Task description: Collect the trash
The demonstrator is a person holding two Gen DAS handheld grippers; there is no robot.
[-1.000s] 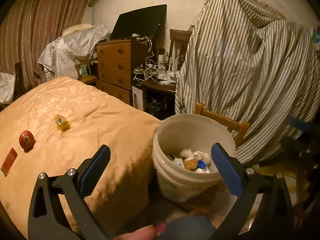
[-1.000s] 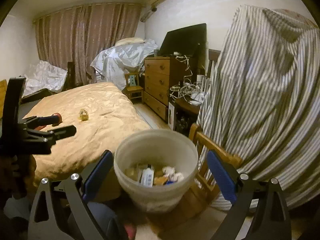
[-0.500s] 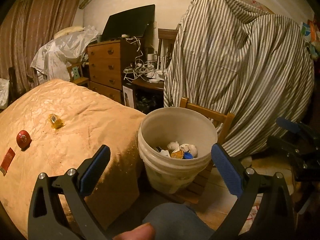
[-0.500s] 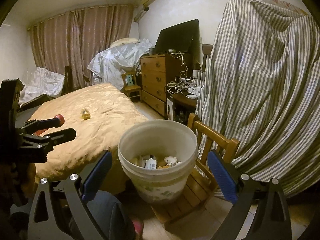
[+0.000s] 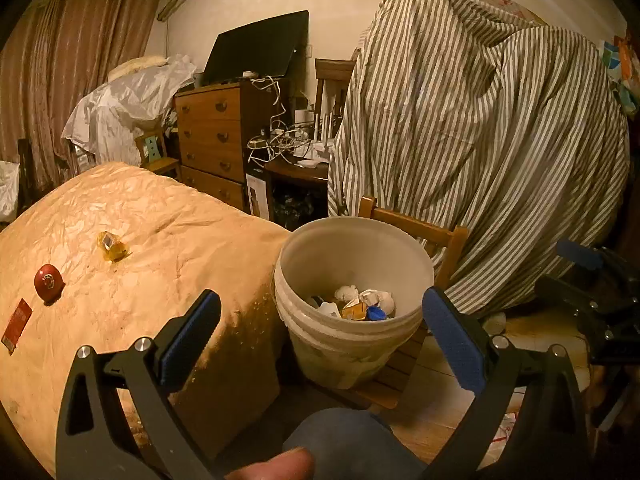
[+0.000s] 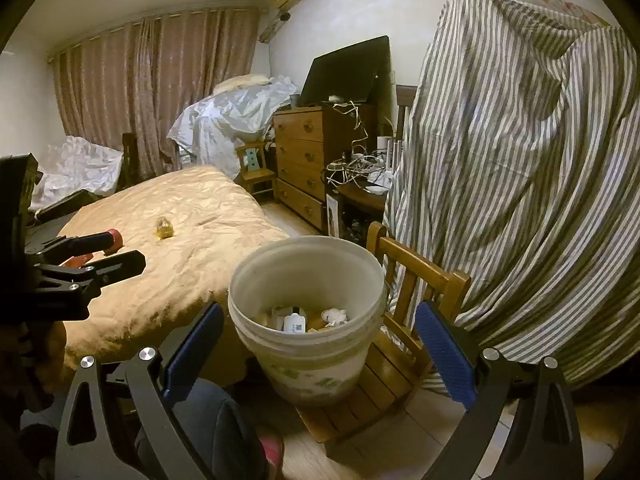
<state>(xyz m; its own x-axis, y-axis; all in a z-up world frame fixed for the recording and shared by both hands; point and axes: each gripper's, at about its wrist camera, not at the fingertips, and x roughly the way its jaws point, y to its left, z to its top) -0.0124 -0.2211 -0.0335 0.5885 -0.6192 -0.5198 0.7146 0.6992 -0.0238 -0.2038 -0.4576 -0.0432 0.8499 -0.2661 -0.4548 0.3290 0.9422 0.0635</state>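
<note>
Both grippers' fingers spread wide, empty; round plastic bucket (image 5: pixel 352 336) holds crumpled trash; wrinkled bedspread (image 5: pixel 140 264).

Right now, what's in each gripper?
Left gripper: open, empty.
Right gripper: open, empty.

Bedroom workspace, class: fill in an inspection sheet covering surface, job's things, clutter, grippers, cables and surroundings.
Surface: bed under a wrinkled tan cover.
Job's things: white bucket on a small wooden chair, trash inside; yellow wrapper, red round object and red packet lying on the bed.
Clutter: plastic-covered pile; striped sheet draped over something.
Grippers: left gripper open, empty; right gripper open, empty.
Cables: white tangle beside the dresser.
Surroundings: curtains, dark screen.
</note>
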